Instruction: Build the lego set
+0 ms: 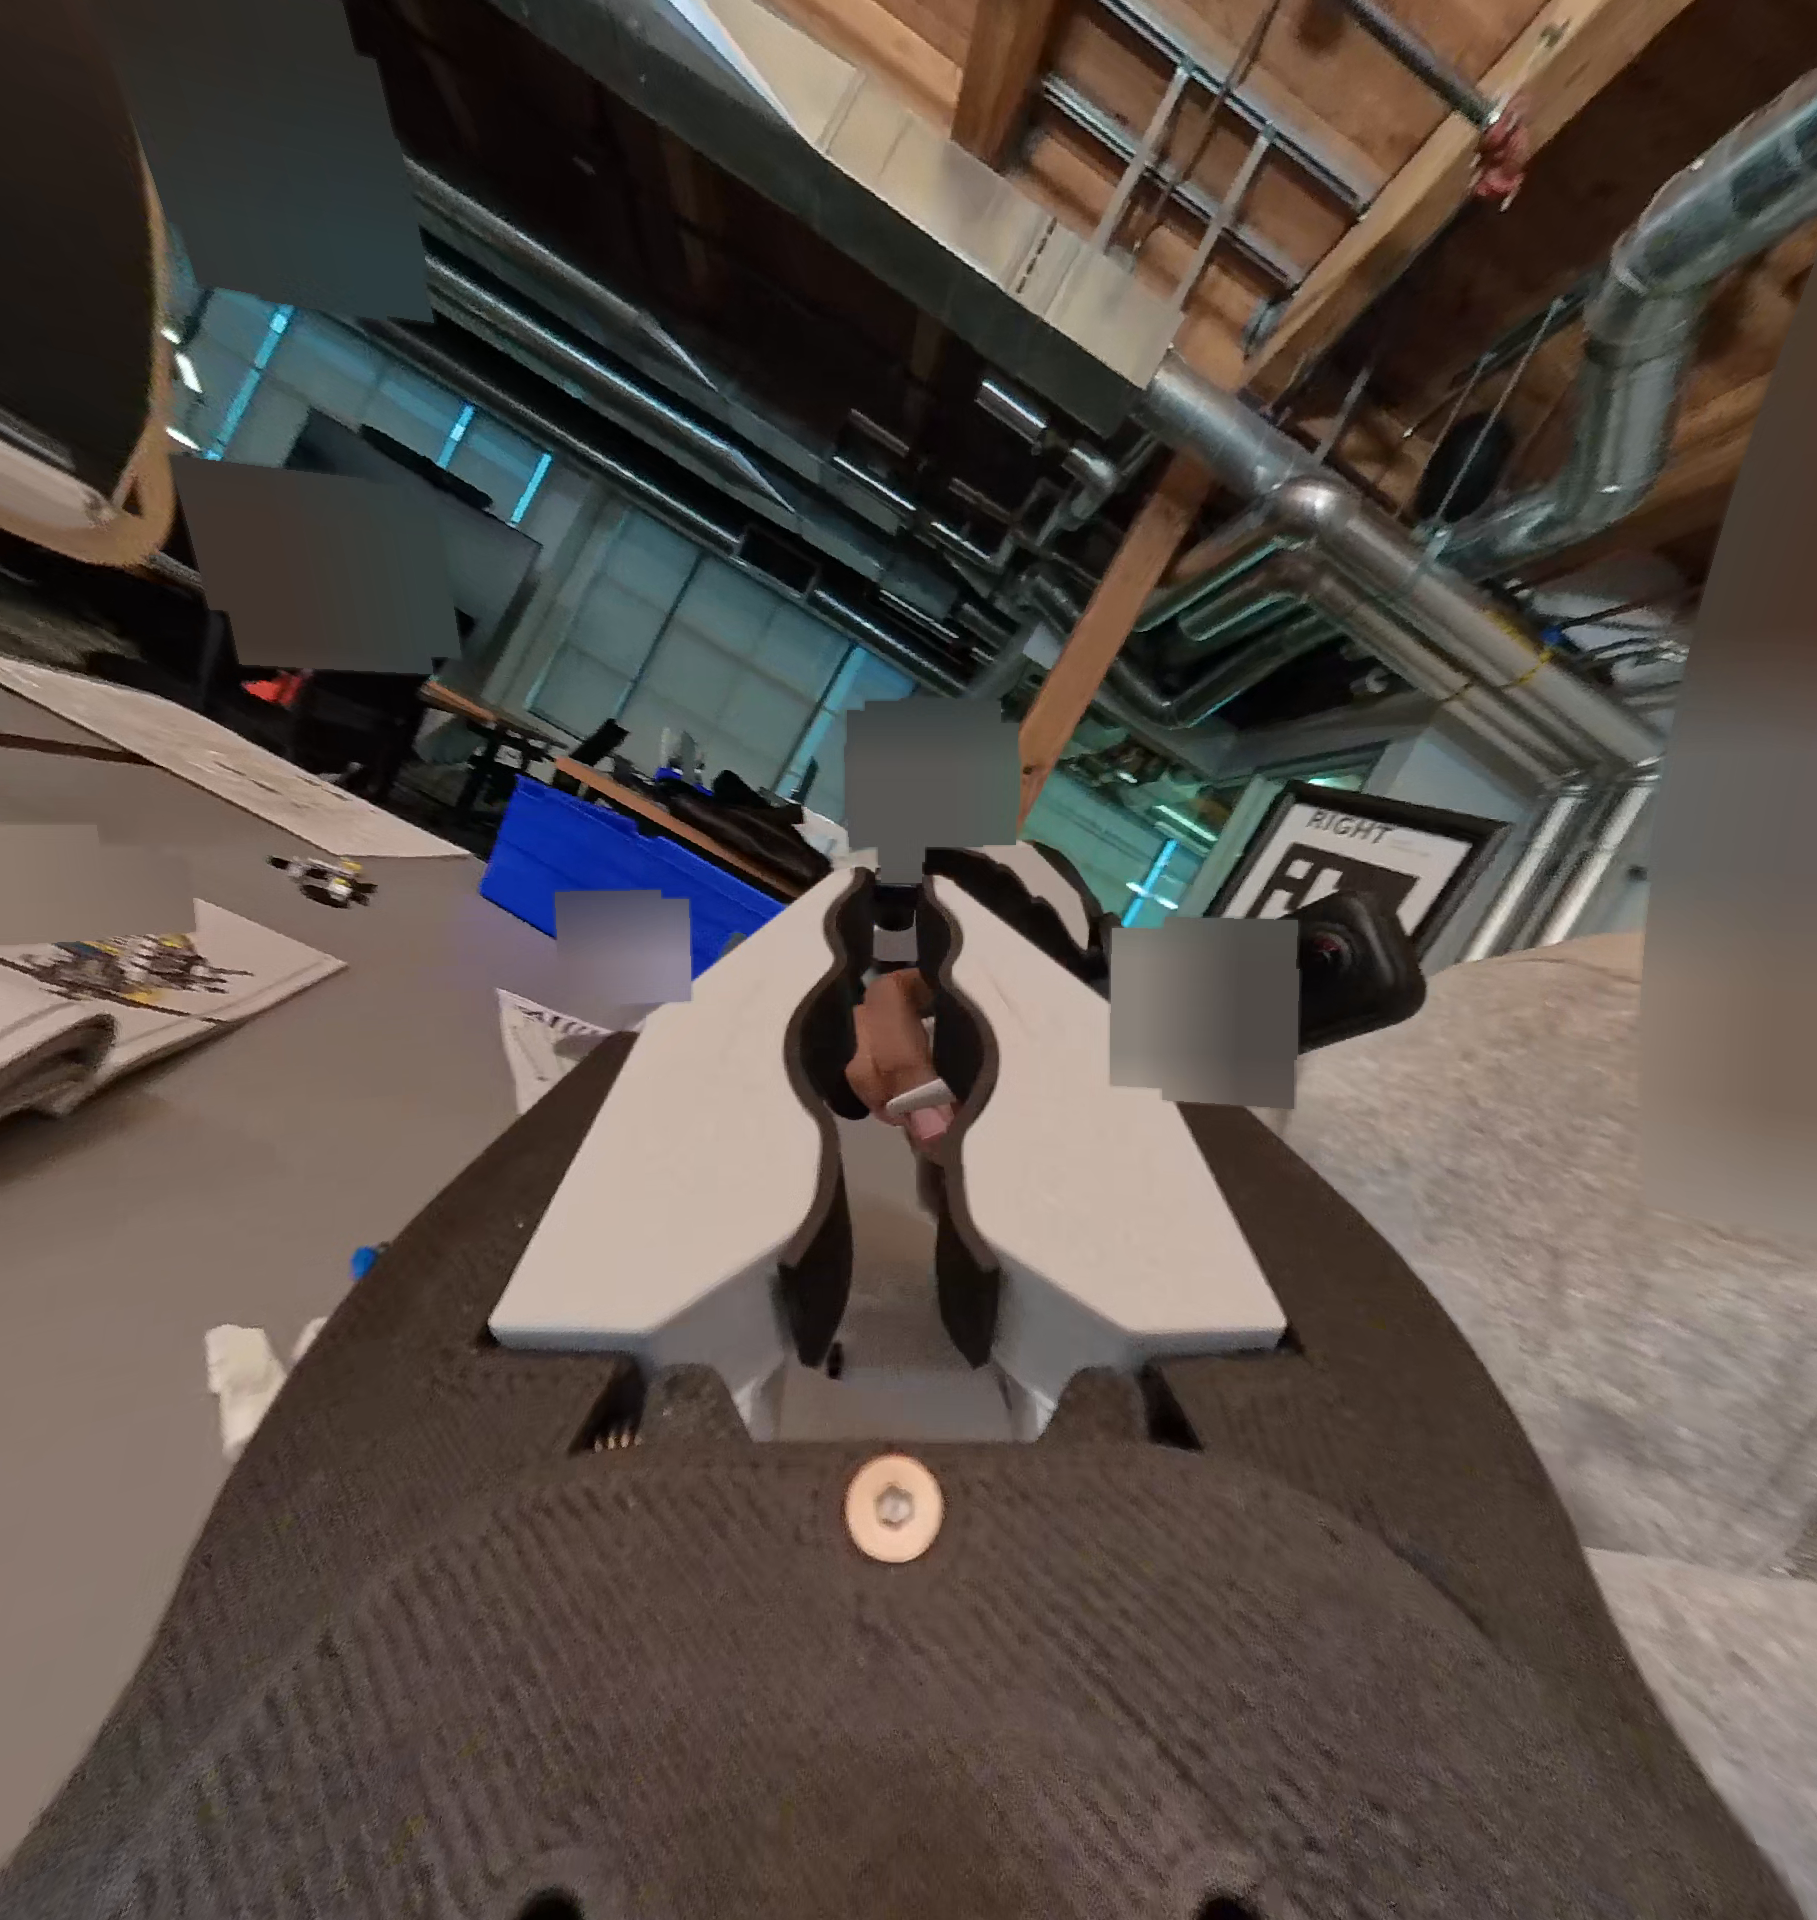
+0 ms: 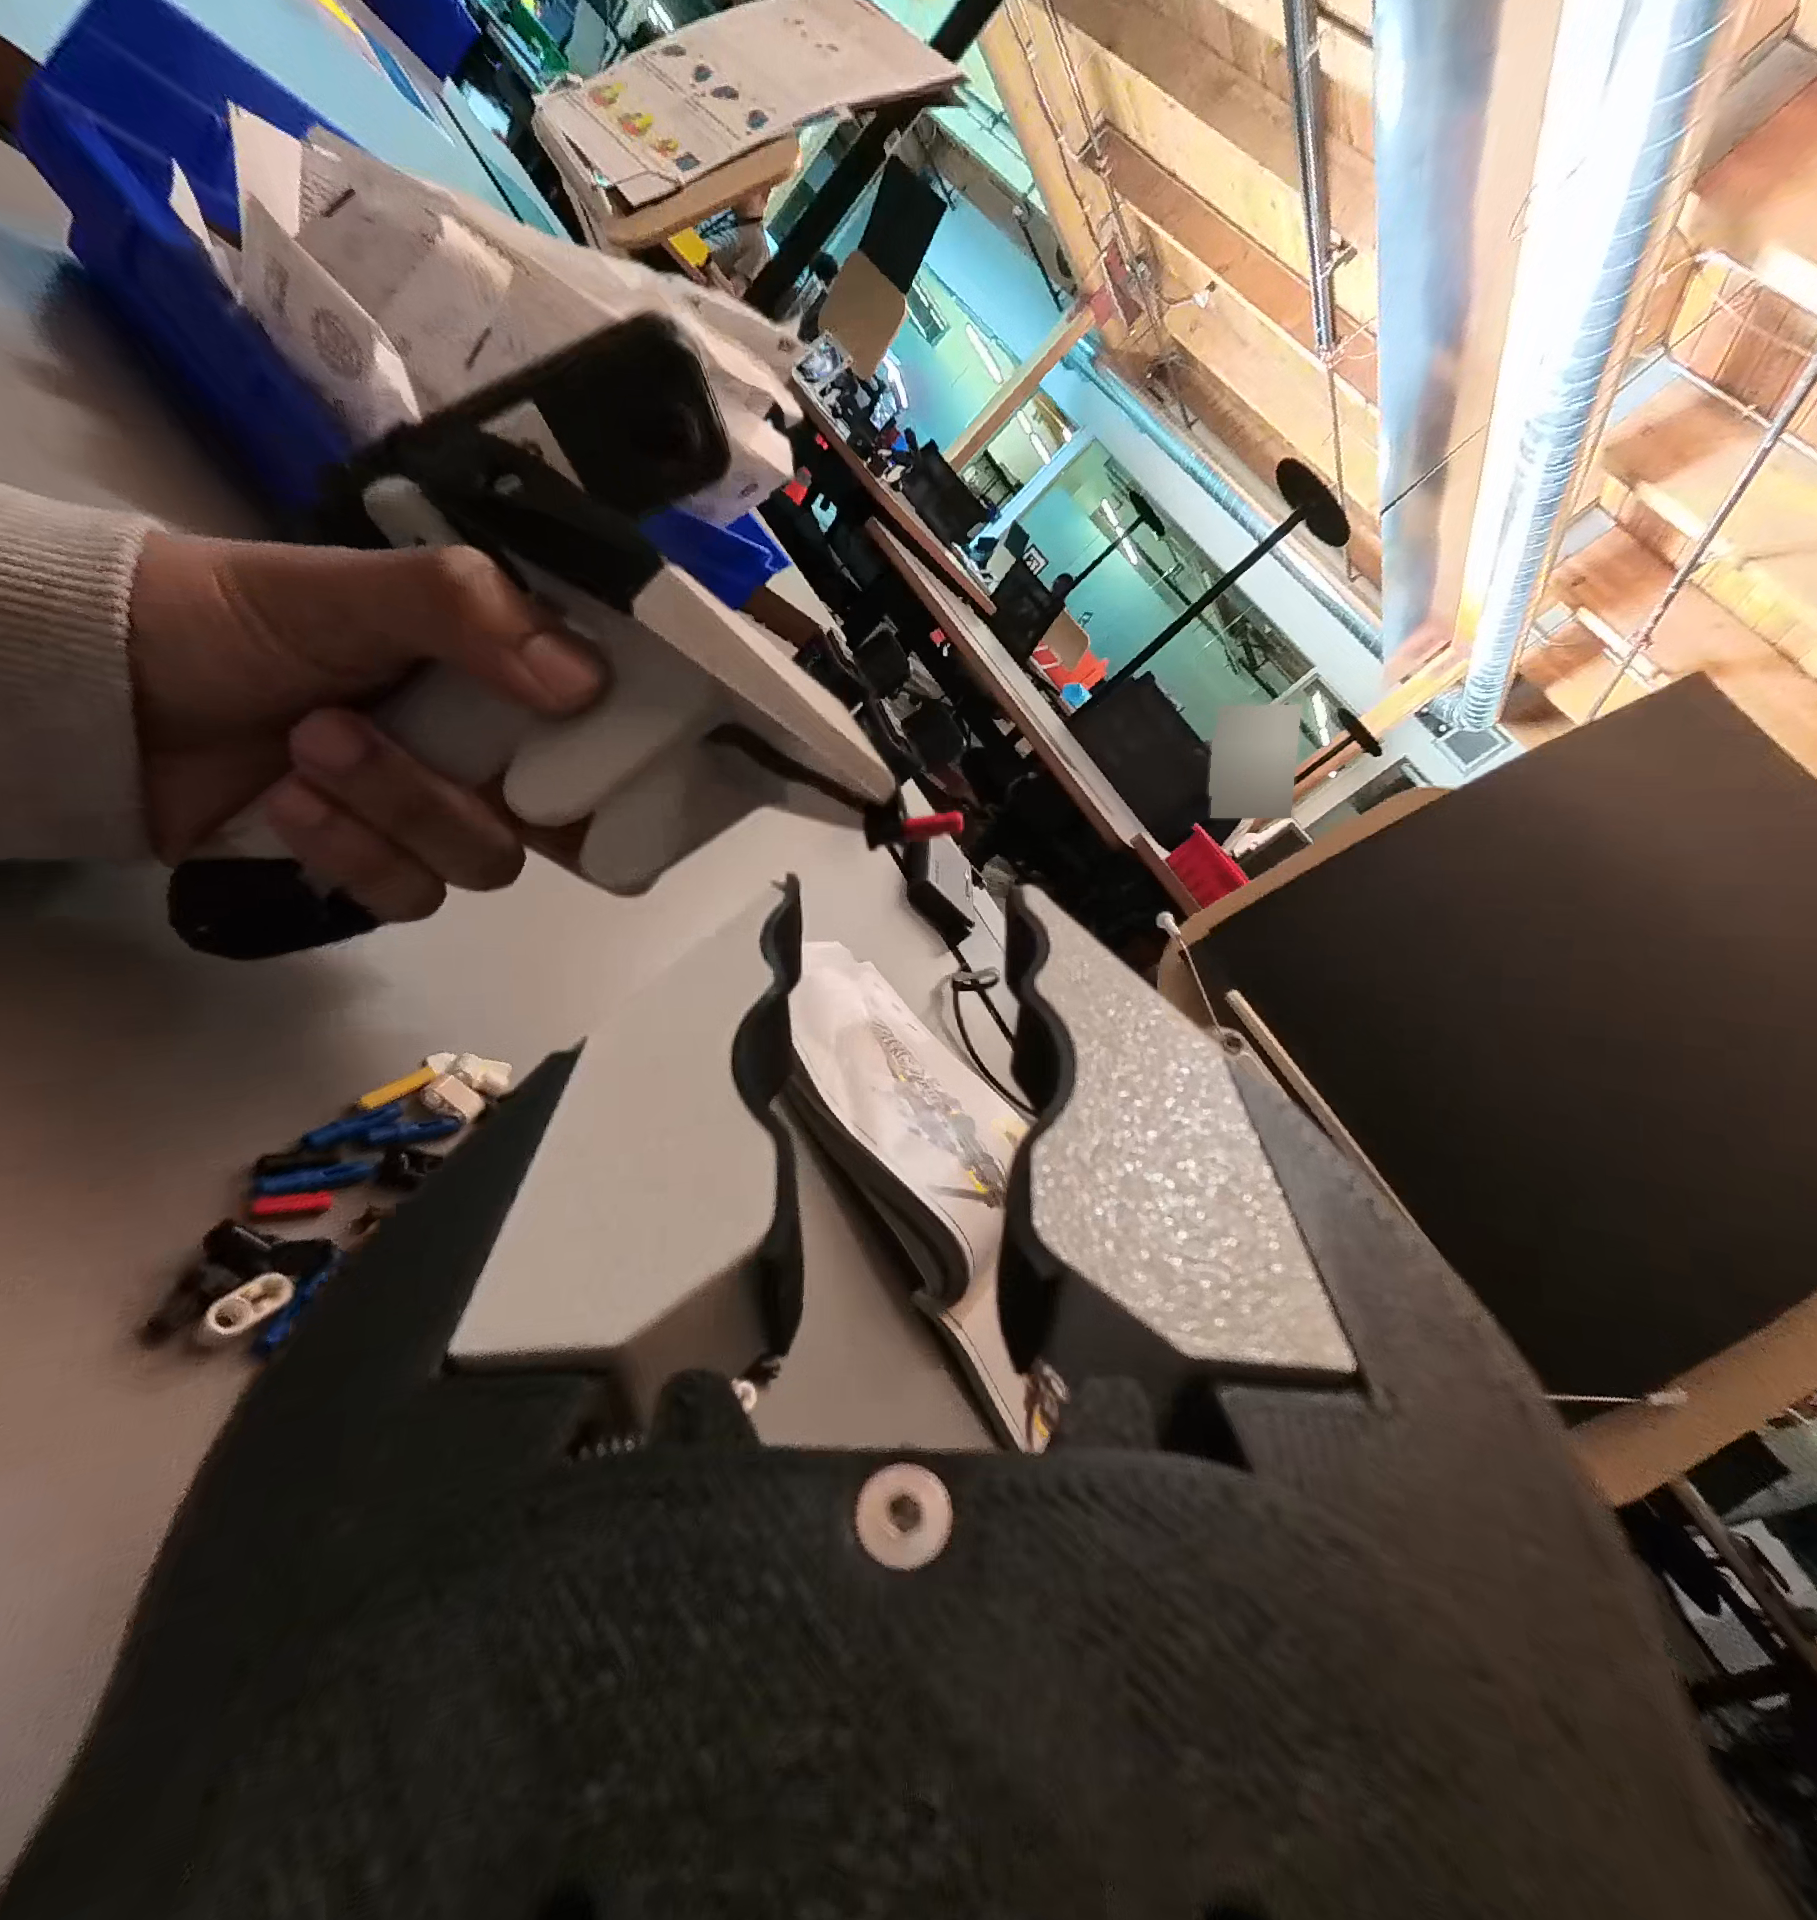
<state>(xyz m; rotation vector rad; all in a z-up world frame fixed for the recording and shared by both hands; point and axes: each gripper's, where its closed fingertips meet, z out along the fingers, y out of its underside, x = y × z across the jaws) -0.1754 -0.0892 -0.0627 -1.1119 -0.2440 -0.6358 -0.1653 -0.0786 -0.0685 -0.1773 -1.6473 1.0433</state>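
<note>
Left wrist view: left gripper (image 1: 896, 914) raised off the grey table (image 1: 260, 1195), fingers closed to a narrow slit at the tips on a small dark piece, mostly hidden. Instruction booklet (image 1: 104, 997) lies at left.

Right wrist view: right gripper (image 2: 899, 935) spread apart, empty, above the booklet (image 2: 914, 1122). The other gripper pinches a short red-and-black pin (image 2: 909, 828) at its tips, probably the same piece. Loose lego pieces (image 2: 332, 1174) scattered on the table at left.

Handling: pins light, rigid, slick, prone to rolling; grip across the shaft, squarely.
</note>
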